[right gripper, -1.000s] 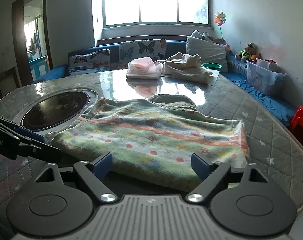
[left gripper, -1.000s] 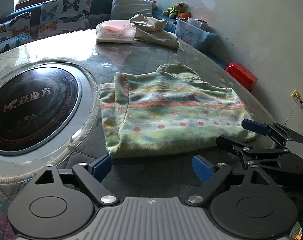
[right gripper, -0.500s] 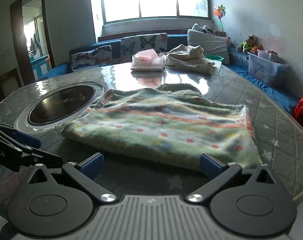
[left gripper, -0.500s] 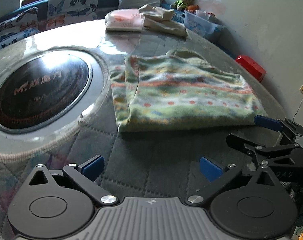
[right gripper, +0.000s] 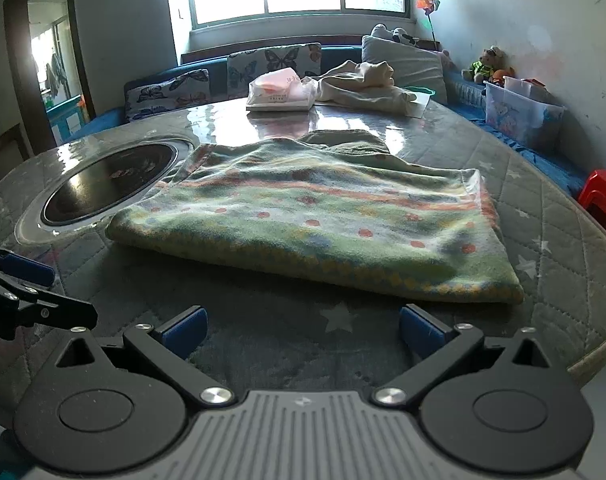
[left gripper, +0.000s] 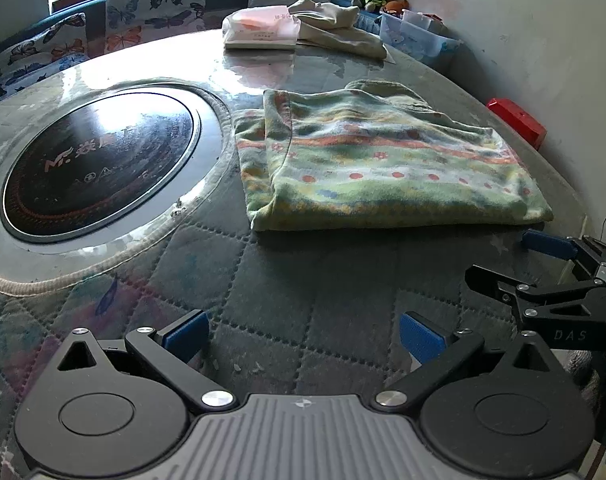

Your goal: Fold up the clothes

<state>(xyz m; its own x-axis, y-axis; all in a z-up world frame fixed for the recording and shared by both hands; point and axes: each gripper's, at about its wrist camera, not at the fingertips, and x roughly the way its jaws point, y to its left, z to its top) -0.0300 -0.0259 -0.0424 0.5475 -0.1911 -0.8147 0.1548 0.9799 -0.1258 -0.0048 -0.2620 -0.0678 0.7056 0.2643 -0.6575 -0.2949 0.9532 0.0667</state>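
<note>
A folded green fleece garment (left gripper: 383,164) with orange stripes and red dots lies flat on the quilted round table (left gripper: 303,280). In the right wrist view the same garment (right gripper: 315,220) fills the middle. My left gripper (left gripper: 303,332) stands open over bare quilt, short of the garment's near edge, with nothing between its fingers. My right gripper (right gripper: 303,326) is open too and empty, just in front of the garment's near hem. Each gripper shows in the other's view: the right gripper (left gripper: 515,260) at the right, the left gripper (right gripper: 47,292) at the left.
A round black cooktop (left gripper: 99,160) is set into the table left of the garment. At the far side lie a beige garment (left gripper: 339,28) and a plastic-wrapped pack (left gripper: 259,28). A red stool (right gripper: 603,200) and a storage box (right gripper: 519,112) stand beyond the right edge.
Both grippers have drawn back from the garment's near edge and their jaws have spread wider. The garment lies still, now with a strip of bare quilt before it.
</note>
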